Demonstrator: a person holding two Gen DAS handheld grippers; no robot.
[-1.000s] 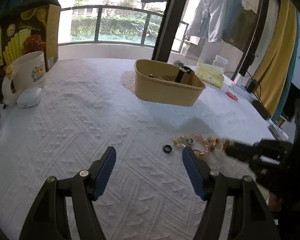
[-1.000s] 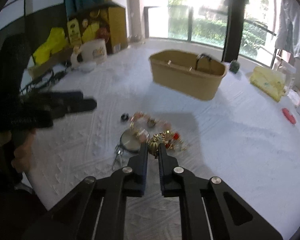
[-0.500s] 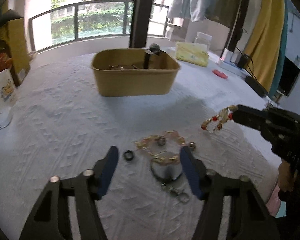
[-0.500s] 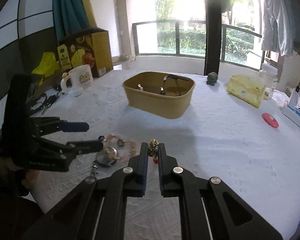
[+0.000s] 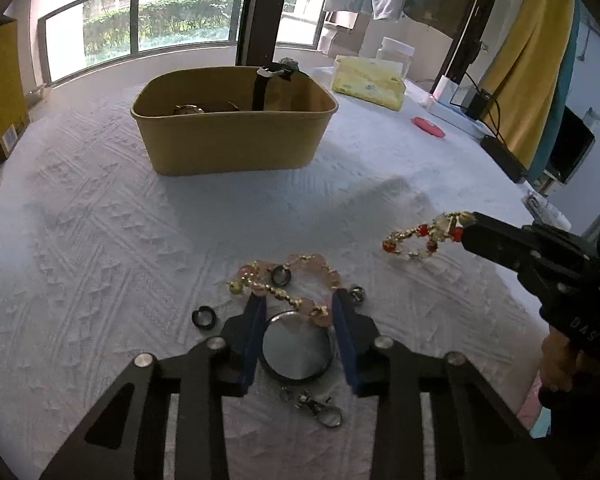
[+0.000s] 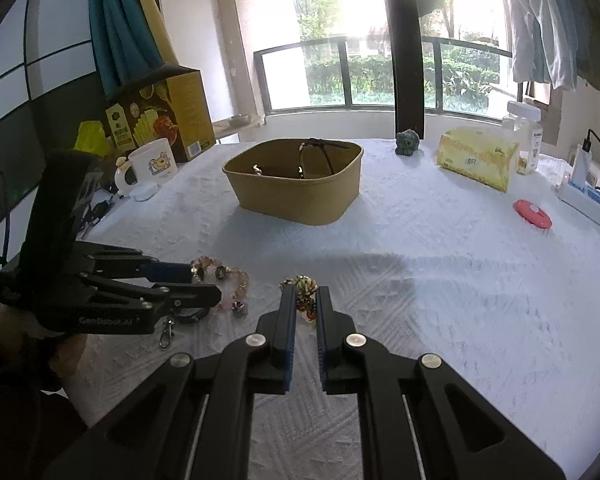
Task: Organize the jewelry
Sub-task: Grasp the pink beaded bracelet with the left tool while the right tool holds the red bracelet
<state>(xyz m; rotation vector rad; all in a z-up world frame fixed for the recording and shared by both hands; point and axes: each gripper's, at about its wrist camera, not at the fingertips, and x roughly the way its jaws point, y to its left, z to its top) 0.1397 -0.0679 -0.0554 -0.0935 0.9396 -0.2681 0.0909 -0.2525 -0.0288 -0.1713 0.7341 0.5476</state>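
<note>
My right gripper (image 6: 303, 300) is shut on a gold and red bead bracelet (image 5: 420, 236) and holds it above the white tablecloth. My left gripper (image 5: 298, 304) is open, its fingers straddling a round black-rimmed mirror (image 5: 296, 350) and a pink and gold bead bracelet (image 5: 296, 280). A dark ring (image 5: 280, 274) lies inside that bracelet, a black ring (image 5: 203, 317) to its left, a small silver bead (image 5: 357, 293) to its right. A tan box (image 5: 236, 120) with a black watch strap (image 5: 260, 88) and other pieces stands further back. The box (image 6: 296, 184) shows in the right view too.
A metal clasp (image 5: 320, 406) lies near the mirror. A yellow tissue pack (image 6: 476, 156), a jar (image 6: 526, 128), a small figurine (image 6: 407, 142), a red disc (image 6: 533, 212), a white mug (image 6: 152, 164) and a snack carton (image 6: 168, 116) stand around the table's far side.
My left gripper has moved forward and down over the mirror and pink bracelet and narrowed. My right gripper has lifted the gold and red bracelet off the pile and drawn it away.
</note>
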